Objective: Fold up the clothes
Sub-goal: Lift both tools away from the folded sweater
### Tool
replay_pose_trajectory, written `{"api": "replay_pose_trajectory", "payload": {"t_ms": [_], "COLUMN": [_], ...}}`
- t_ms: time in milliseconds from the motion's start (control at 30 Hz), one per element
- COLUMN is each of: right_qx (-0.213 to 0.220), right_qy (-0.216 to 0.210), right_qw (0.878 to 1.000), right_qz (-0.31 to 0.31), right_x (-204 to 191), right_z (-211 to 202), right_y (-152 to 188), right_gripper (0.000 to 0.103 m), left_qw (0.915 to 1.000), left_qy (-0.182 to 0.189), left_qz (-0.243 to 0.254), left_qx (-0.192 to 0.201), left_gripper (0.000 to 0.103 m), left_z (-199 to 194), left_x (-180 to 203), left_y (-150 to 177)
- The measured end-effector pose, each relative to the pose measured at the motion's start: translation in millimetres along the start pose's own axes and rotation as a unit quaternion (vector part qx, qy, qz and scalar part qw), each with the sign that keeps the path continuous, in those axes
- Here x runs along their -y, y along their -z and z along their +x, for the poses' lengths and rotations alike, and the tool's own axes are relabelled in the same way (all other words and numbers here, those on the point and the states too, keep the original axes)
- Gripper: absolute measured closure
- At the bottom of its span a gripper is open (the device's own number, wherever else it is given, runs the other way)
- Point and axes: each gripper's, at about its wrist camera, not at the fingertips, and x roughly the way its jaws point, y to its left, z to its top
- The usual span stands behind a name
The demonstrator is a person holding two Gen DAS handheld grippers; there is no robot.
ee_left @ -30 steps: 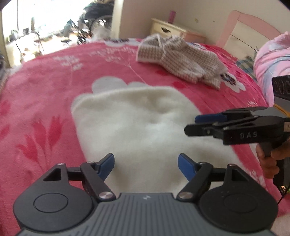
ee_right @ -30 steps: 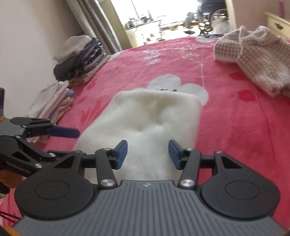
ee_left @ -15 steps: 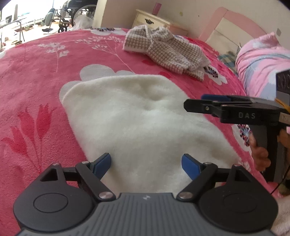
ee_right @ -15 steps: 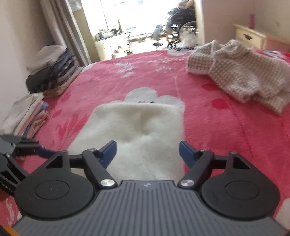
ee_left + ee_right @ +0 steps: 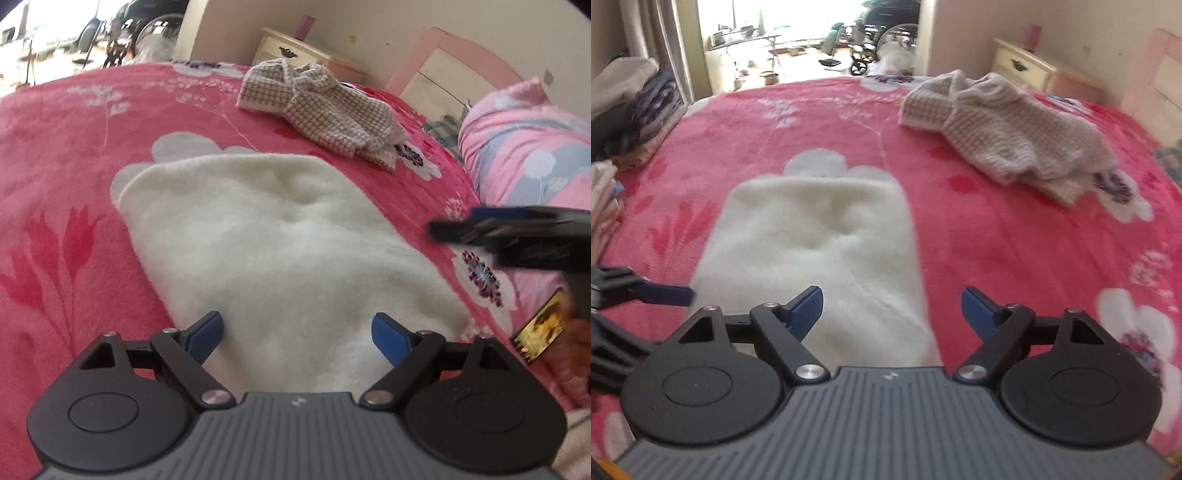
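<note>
Two tools gaping, right one opening | white garment (image 5: 280, 251) folded flat

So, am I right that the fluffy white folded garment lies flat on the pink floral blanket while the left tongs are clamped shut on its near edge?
Not quite: the left tongs stand open over the fluffy white folded garment, gripping nothing, as the left wrist view shows. The garment does lie flat on the pink floral blanket.

Fluffy cream fleece garment (image 5: 280, 243) lies on the bed's plush pink blanket (image 5: 66, 122); beyond the garment, a nubby knitted sweater (image 5: 1004, 122).
</note>
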Motion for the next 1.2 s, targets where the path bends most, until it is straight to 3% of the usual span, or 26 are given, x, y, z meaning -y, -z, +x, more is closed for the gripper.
{"api": "replay_pose_trajectory", "payload": {"t_ms": [100, 200, 367, 567, 767, 1000, 1100, 1200], "right_qx": [0.044, 0.062, 0.038, 0.028, 0.079, 0.08, 0.11, 0.104], "right_qy": [0.012, -0.006, -0.07, -0.111, -0.124, -0.13, -0.11, -0.125], "right_qw": [0.999, 0.998, 0.995, 0.989, 0.988, 0.988, 0.988, 0.987], "right_qz": [0.024, 0.007, 0.052, 0.091, 0.037, 0.019, 0.001, 0.0], "right_x": [-8, -16, -9, 8, 20, 48, 66, 86], "right_z": [-36, -33, -12, -6, -8, -2, -5, -1], "right_y": [5, 25, 43, 43, 51, 57, 57, 63], "right_gripper": [0.01, 0.006, 0.005, 0.001, 0.001, 0.001, 0.001, 0.001], "left_qw": [0.9993, 0.9982, 0.998, 0.9956, 0.9931, 0.99, 0.9902, 0.9916], "left_qy": [0.011, 0.008, -0.032, -0.06, -0.098, -0.118, -0.127, -0.123], "left_qz": [-0.036, -0.058, -0.04, -0.052, -0.026, -0.047, -0.019, 0.02], "left_qx": [-0.001, 0.012, 0.037, 0.05, 0.059, 0.061, 0.054, 0.034], "left_gripper": [0.015, 0.015, 0.017, 0.017, 0.017, 0.012, 0.012, 0.012], "left_z": [-4, -7, -12, -19, -14, -26, -37, -45], "left_x": [-7, -10, 4, 20, 37, 42, 45, 50], "left_y": [3, 10, 19, 14, 5, 3, 13, 33]}}
